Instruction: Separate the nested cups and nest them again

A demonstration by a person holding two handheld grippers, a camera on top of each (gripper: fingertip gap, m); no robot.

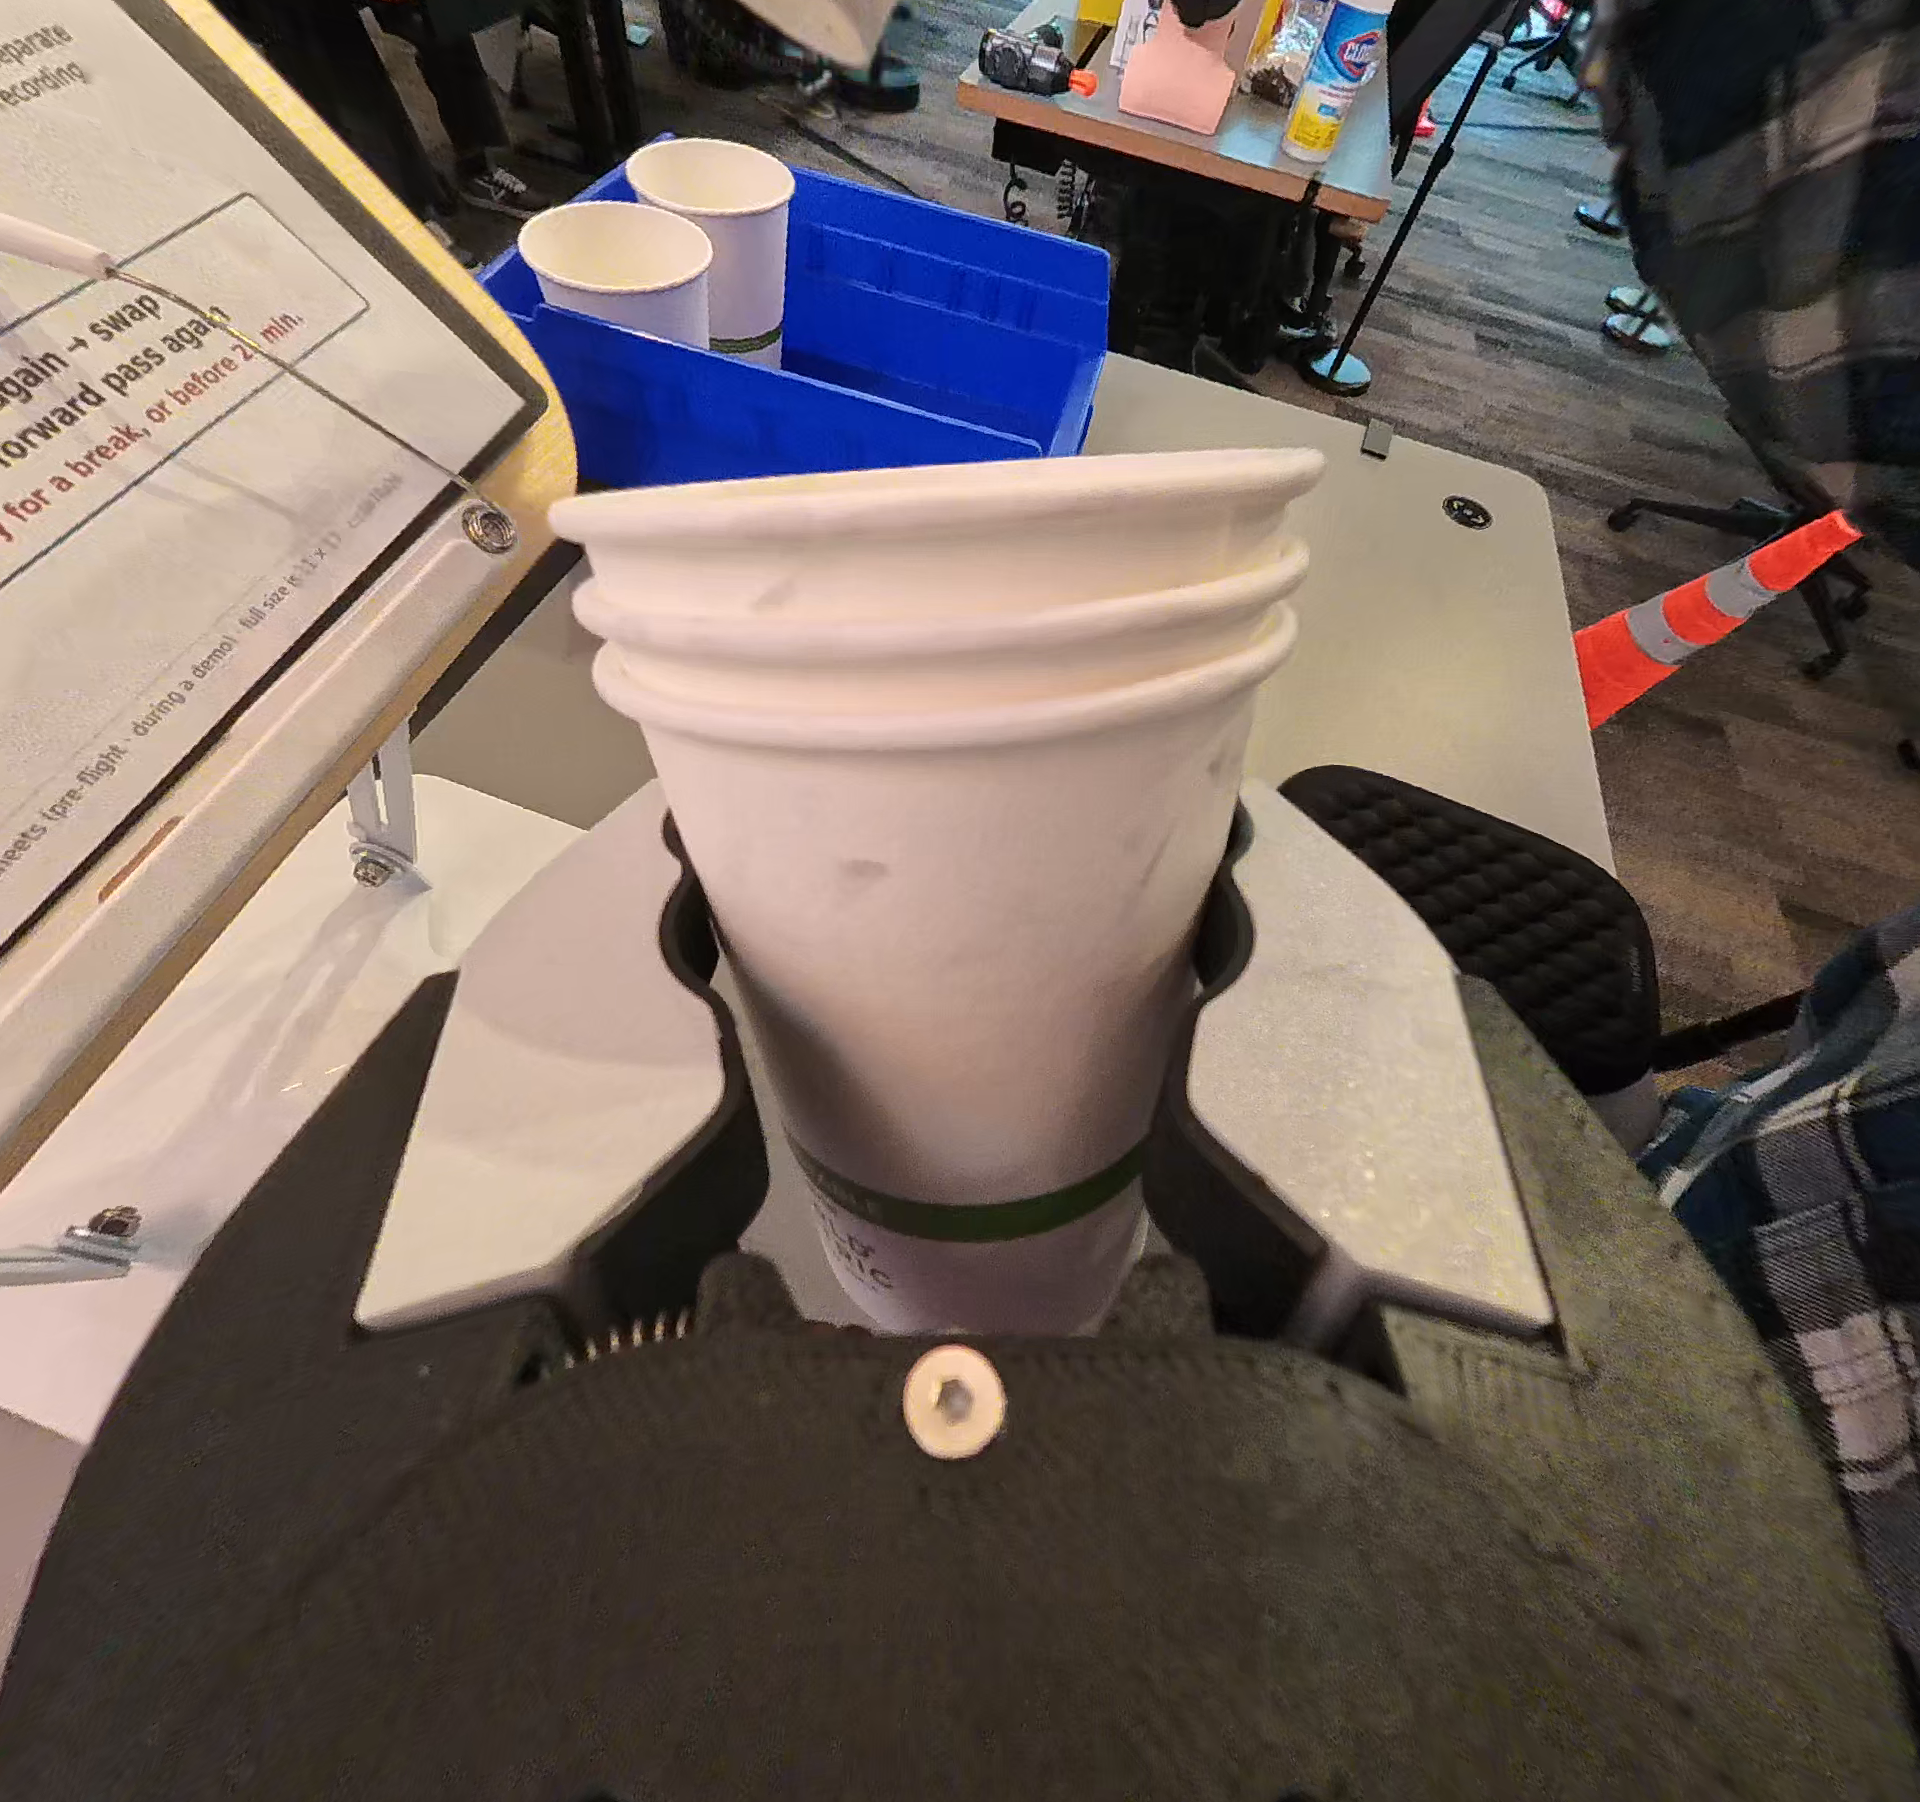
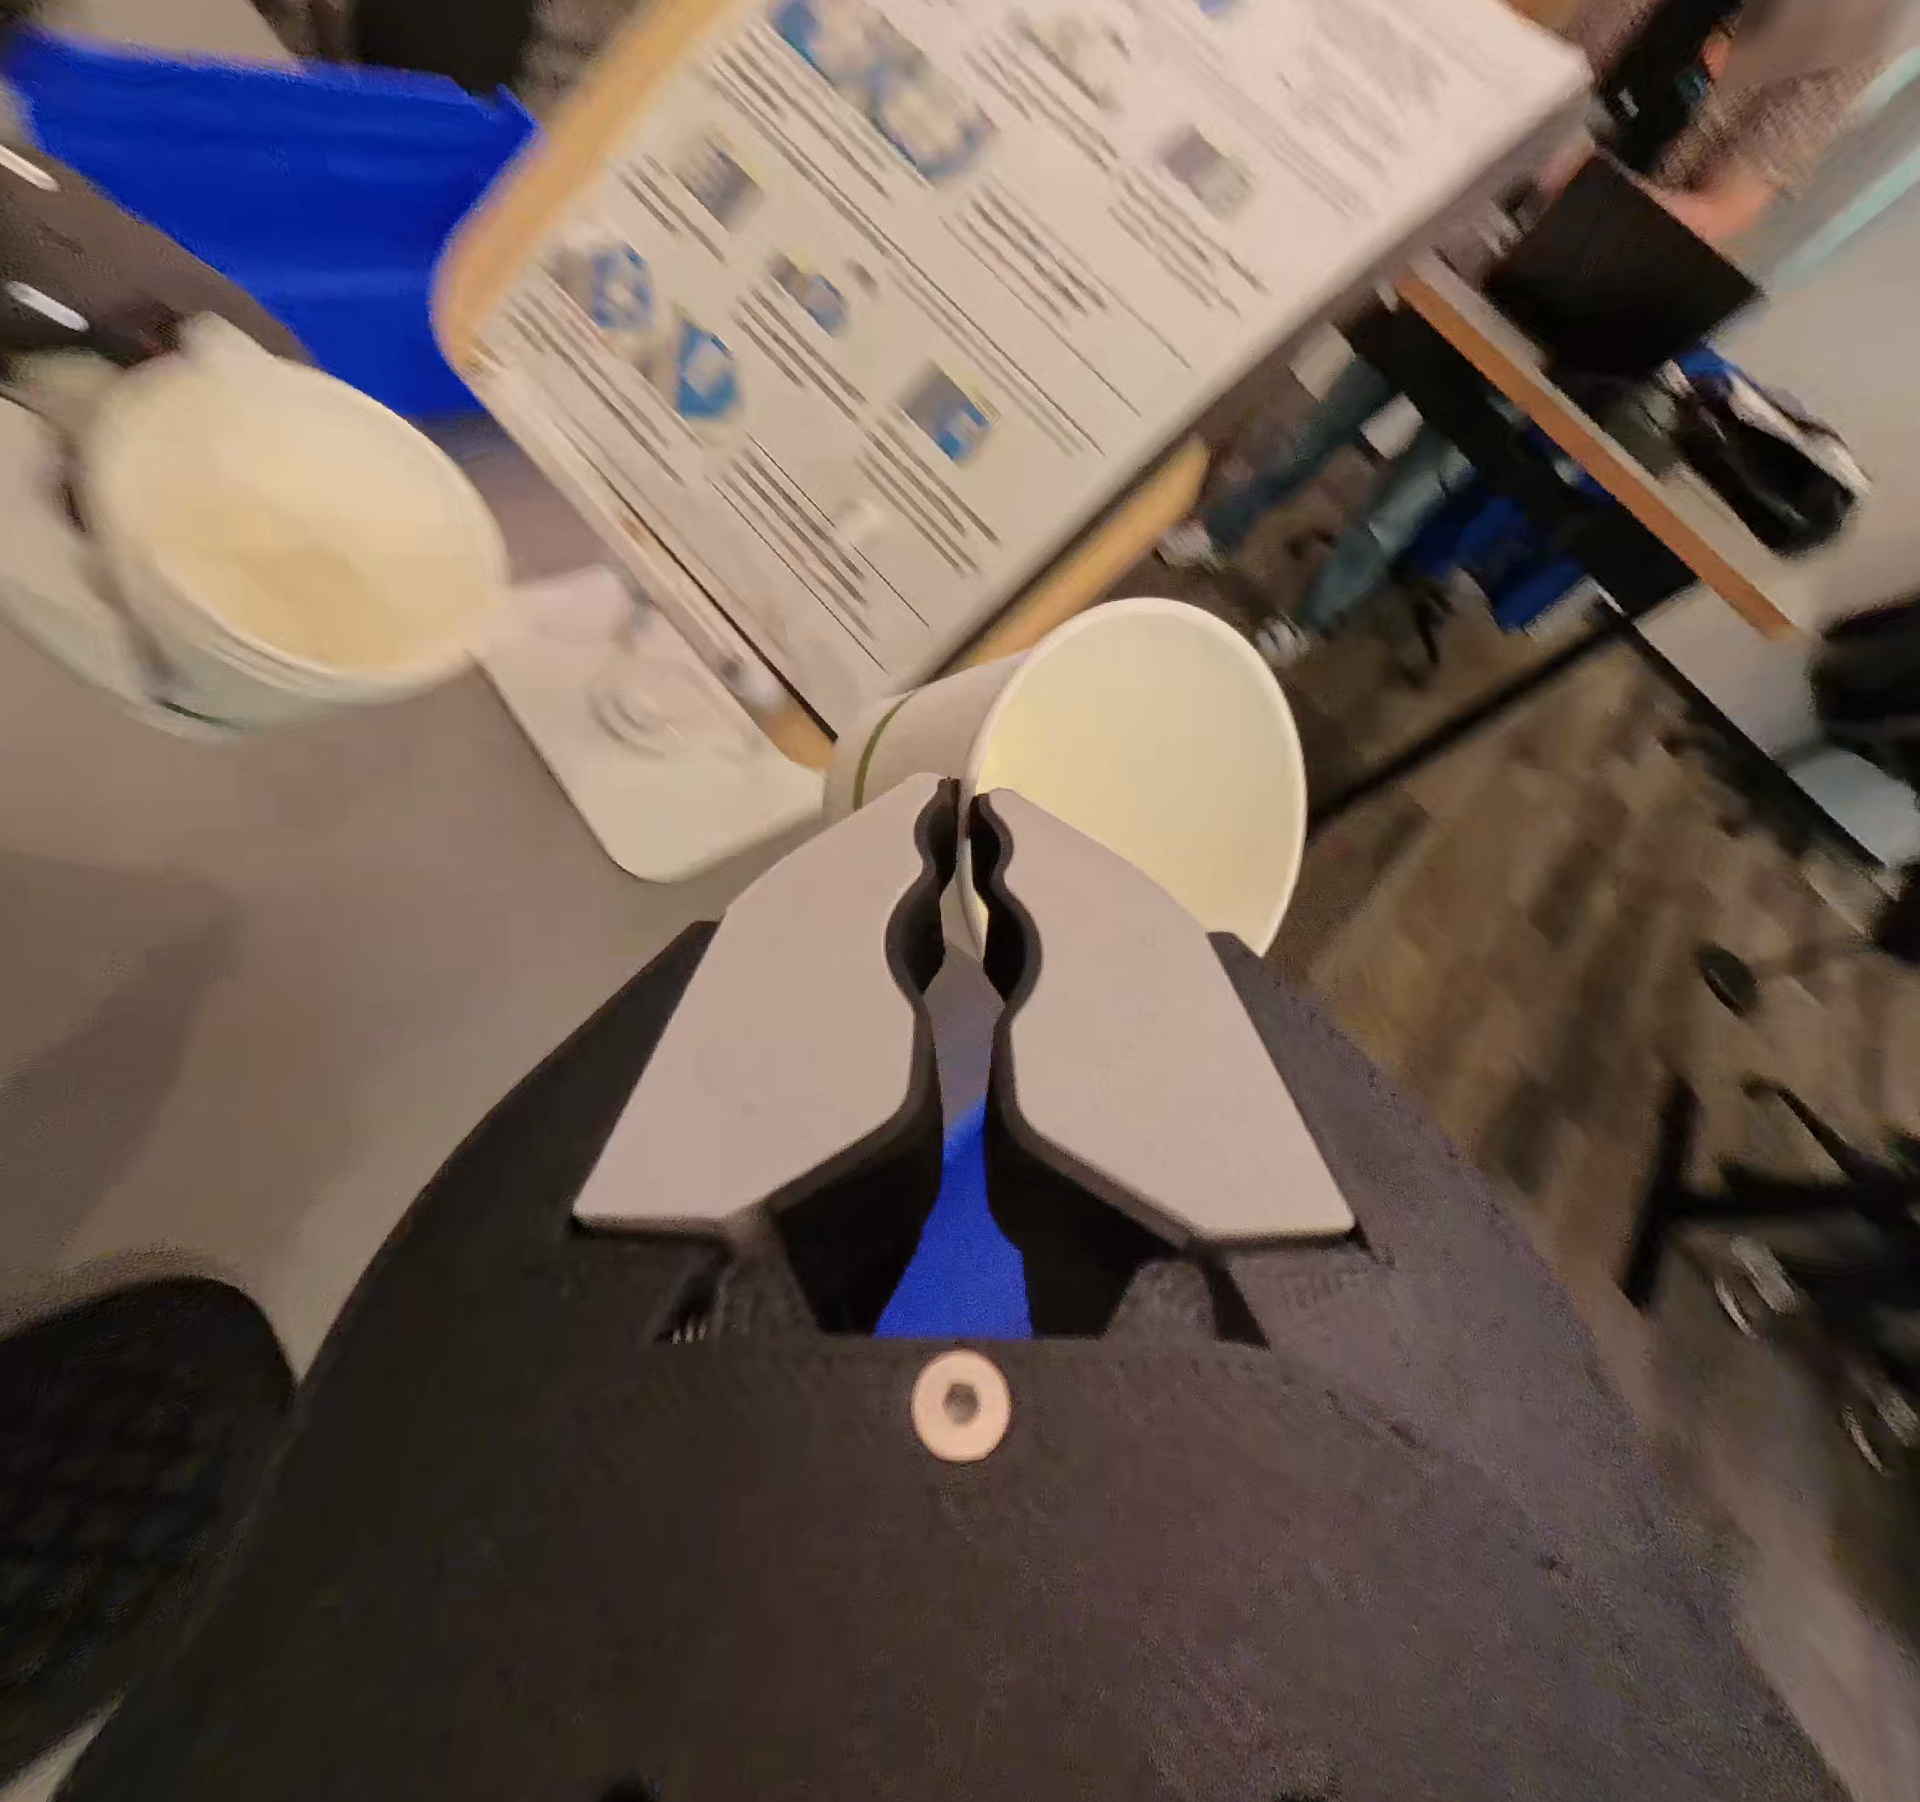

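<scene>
Three nested white cups sit between the left gripper fingers, which squeeze the stack's sides above the desk. Right gripper pinches a single cup by its rim, fingers nearly together. Blue bin behind holds two more cups; a document stand crowds the left.

Stack base: the nested white cups end behind the left gripper body.
Bin cups: two white cups are half hidden by the blue bin wall.
Right wrist view: instruction board smeared (print illegible).
Single cup: its lower rim is hidden behind the right gripper's fingers.
</scene>
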